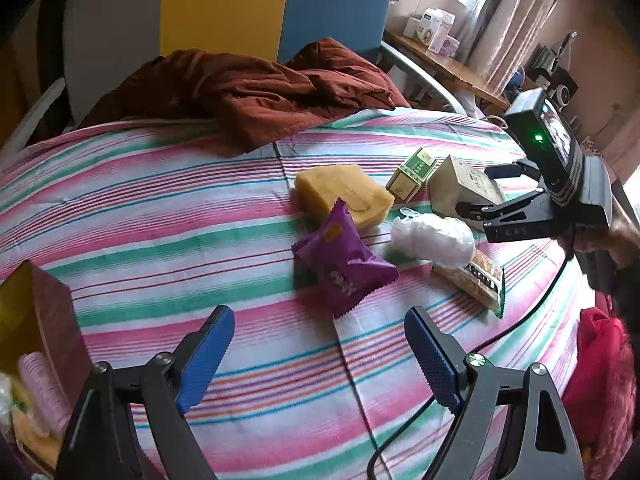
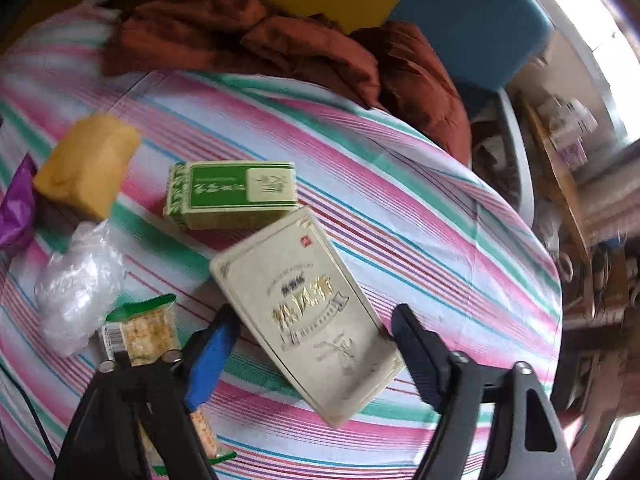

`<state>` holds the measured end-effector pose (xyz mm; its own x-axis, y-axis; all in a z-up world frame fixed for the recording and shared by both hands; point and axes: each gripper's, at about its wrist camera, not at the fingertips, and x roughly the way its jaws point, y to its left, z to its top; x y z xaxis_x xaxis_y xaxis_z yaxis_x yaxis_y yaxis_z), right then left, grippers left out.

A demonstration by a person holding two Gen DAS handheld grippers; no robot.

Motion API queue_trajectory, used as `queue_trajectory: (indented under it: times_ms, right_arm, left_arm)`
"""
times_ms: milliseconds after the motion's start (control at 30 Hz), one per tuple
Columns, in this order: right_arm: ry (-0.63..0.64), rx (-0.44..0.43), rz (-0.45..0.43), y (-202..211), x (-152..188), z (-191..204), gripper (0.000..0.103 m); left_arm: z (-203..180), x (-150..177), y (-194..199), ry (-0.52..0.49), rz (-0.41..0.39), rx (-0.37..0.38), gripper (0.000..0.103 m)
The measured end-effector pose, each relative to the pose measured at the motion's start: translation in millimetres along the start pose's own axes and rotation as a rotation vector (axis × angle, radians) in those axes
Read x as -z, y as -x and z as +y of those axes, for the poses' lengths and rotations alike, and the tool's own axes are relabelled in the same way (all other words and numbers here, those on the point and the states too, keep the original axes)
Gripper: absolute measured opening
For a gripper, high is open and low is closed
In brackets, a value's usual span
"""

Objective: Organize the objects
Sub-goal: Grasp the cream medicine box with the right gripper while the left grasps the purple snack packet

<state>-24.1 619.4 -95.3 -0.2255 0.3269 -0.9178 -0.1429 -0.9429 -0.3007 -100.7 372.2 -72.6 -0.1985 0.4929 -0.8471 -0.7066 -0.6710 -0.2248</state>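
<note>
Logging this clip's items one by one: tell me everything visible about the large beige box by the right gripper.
The beige box is a flat, rectangular carton that looks like cardboard, printed with gold lettering, a thin gold border and a small red mark. It looks closed and undamaged. It lies flat on the striped cloth, set at an angle, between the spread fingers of the right gripper; whether the pads press it is unclear. One corner nears the green box.

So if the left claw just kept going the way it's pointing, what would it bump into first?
Most likely the purple snack packet, which lies just ahead of the open left claw on the striped cloth. Depth is hard to judge, so it might touch the cloth first.
</note>
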Motion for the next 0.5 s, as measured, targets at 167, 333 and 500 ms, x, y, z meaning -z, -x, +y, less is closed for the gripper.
queue_trajectory:
  times_ms: [167,333,500]
  right_arm:
    - [-0.141,-0.001,-0.073,11,21,-7,0.059]
    - [-0.210,0.004,-0.132,12,32,-12,0.058]
    - [-0.236,-0.037,-0.128,6,35,-10,0.054]
  left_arm:
    - [-2,-7,-13,-0.011,0.003,-0.003,0.087]
    - [-4,-14,-20,0.014,-0.003,0.018,0.087]
    - [-6,-23,-26,0.076,-0.020,0.078,0.087]
